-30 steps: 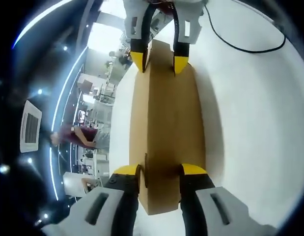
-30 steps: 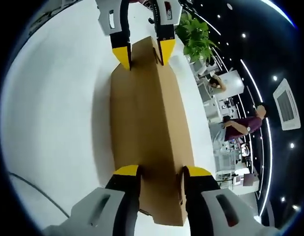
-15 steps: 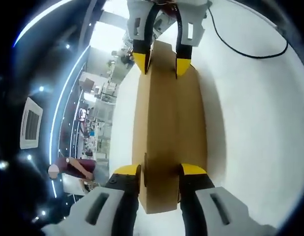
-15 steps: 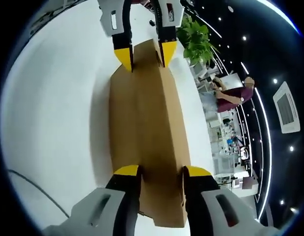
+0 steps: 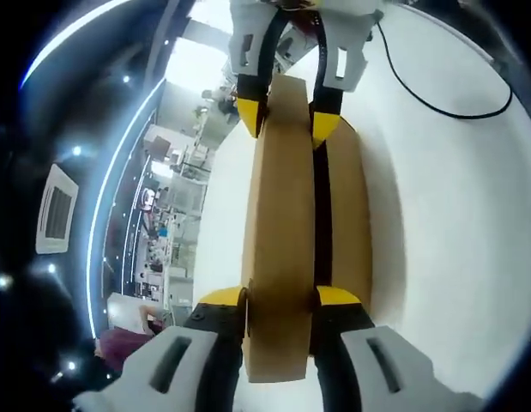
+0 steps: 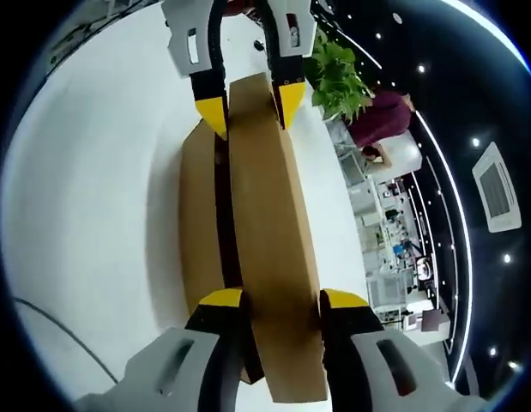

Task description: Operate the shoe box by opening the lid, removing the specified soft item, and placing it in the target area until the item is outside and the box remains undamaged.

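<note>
The brown cardboard shoe-box lid (image 5: 282, 232) has lifted – a dark gap now shows above the base (image 5: 346, 215) – both tongs, left (image 5: 280, 300) and right (image 6: 280, 302), clenched on its ends over the white surface (image 5: 454, 223).

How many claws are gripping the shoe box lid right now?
2. The left claw clamps the near end of the raised lid in the left gripper view; the right claw clamps the opposite end, seen in the right gripper view.
</note>
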`<state>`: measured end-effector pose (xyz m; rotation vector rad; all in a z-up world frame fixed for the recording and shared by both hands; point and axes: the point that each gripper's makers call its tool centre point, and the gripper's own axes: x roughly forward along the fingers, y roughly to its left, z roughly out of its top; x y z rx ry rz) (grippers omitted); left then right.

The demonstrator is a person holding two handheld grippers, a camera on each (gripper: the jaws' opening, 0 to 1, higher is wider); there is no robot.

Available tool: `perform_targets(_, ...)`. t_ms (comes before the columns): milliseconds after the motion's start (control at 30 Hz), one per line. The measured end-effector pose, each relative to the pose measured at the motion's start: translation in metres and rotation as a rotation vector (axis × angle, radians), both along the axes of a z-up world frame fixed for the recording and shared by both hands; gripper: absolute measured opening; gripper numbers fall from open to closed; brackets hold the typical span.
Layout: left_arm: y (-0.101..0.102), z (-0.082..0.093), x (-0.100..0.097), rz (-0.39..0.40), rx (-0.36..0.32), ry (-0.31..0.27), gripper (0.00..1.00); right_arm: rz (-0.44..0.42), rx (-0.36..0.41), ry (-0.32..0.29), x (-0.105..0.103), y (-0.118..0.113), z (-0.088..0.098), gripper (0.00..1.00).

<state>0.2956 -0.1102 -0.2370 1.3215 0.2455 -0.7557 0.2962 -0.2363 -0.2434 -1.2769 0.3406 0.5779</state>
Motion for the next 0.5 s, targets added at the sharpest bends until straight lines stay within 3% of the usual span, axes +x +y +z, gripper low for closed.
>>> perform_targets(233,0.002,-0.002,0.006,0.004,-0.014,0.025,0.32,0.039,-0.019,0.022,0.0,0.001,0.0,0.32)
perform_targets(500,0.0,0.006,0.008,-0.023,-0.008,0.007,0.31,0.046,-0.062,0.024,0.011,-0.01,0.003,0.34)
